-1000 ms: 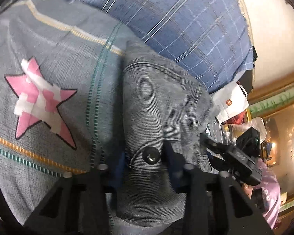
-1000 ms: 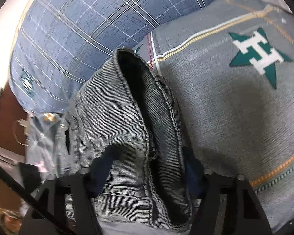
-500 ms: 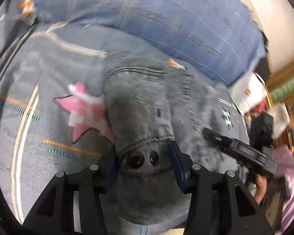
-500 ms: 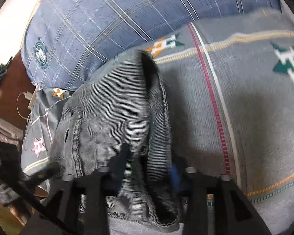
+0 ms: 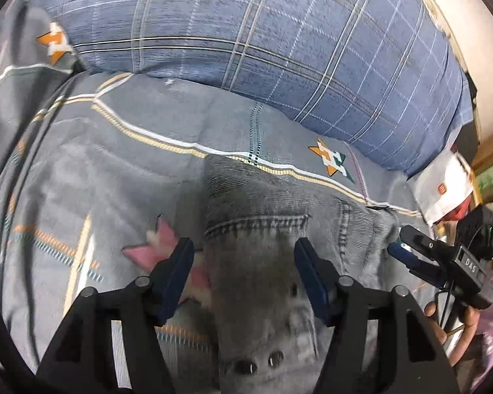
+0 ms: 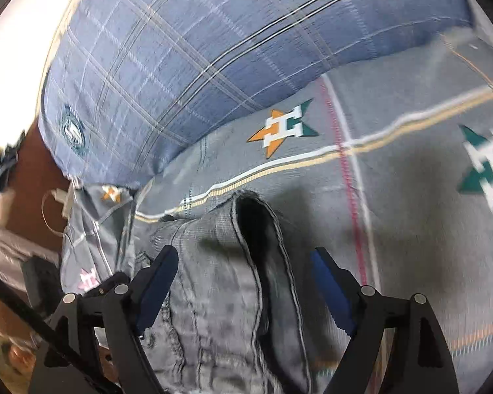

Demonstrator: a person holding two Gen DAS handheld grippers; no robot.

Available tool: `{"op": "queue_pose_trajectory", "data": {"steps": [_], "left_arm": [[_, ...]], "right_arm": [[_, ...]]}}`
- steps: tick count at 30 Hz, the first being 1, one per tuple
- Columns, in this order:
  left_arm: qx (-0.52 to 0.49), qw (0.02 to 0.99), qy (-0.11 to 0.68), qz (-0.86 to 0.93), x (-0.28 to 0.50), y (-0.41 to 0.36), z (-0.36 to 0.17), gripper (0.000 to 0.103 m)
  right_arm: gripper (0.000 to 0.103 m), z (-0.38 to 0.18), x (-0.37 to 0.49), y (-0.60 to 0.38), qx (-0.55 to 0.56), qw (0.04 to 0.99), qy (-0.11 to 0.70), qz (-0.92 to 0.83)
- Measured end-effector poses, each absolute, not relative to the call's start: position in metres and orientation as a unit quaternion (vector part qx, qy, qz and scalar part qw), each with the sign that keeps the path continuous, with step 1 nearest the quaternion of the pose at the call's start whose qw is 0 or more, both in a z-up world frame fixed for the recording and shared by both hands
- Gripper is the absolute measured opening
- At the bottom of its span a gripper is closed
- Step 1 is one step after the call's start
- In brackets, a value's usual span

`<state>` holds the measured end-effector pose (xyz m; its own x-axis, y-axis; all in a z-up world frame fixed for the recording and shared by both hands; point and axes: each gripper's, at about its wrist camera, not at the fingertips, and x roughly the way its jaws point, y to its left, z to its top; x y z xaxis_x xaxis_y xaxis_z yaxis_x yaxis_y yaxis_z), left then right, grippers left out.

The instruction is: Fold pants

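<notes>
The grey denim pants (image 5: pixel 266 236) lie bunched on the bedsheet, waistband and two dark buttons at the bottom of the left wrist view. My left gripper (image 5: pixel 243 262) hovers over the waistband, its jaws opening, blue pads clear of the cloth on both sides. In the right wrist view the pants (image 6: pixel 226 279) show an open dark hem or leg end. My right gripper (image 6: pixel 243 272) straddles that fold, jaws opening wide, pads off the denim. The right gripper (image 5: pixel 420 256) also shows at the right edge of the left wrist view, held by a hand.
A grey bedsheet (image 5: pixel 121 164) with star prints and stripes covers the bed. A big blue plaid pillow (image 5: pixel 279 49) lies behind the pants, the same pillow (image 6: pixel 213 49) in the right wrist view. A white bag (image 5: pixel 443 190) and clutter sit beyond the bed's right edge.
Both grippers let go of the denim and their jaws spread wide. Both pulled back and up, so the pants now lie lower in each view with more sheet and pillow showing.
</notes>
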<state>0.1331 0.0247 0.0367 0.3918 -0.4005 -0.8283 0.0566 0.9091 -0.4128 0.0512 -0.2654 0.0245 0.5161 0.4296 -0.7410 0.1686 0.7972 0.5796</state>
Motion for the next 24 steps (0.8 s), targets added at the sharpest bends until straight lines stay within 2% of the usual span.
{"op": "queue_pose_trajectory", "data": {"steps": [3,5,11,13,15,21,23,24], "left_arm": [[-0.148,0.828,0.531,-0.103,0.128,0.021,0.007,0.064],[-0.137,0.828,0.537,-0.082,0.128,0.016,-0.006,0.065],[-0.093,0.844,0.525,-0.057,0.127,0.006,0.001,0.07],[-0.097,0.85,0.515,-0.056,0.124,0.009,0.001,0.072],[-0.097,0.853,0.511,-0.05,0.123,0.011,0.0,0.078],[-0.116,0.849,0.513,-0.051,0.125,0.017,-0.003,0.081],[-0.101,0.854,0.509,-0.049,0.123,0.014,-0.001,0.081],[-0.089,0.857,0.505,-0.048,0.123,0.011,0.001,0.08]], "right_arm": [[0.087,-0.011,0.049,-0.257,0.3,0.806,0.506,0.068],[0.087,-0.01,0.054,-0.25,0.282,0.814,0.502,0.07],[0.087,-0.015,0.054,-0.24,0.282,0.819,0.495,0.066],[0.087,-0.014,0.051,-0.24,0.272,0.825,0.491,0.069],[0.087,-0.014,0.05,-0.24,0.265,0.826,0.492,0.07],[0.087,-0.012,0.051,-0.229,0.221,0.832,0.503,0.068],[0.086,-0.011,0.053,-0.223,0.201,0.836,0.507,0.061],[0.079,-0.009,0.052,-0.218,0.183,0.84,0.508,0.058]]}}
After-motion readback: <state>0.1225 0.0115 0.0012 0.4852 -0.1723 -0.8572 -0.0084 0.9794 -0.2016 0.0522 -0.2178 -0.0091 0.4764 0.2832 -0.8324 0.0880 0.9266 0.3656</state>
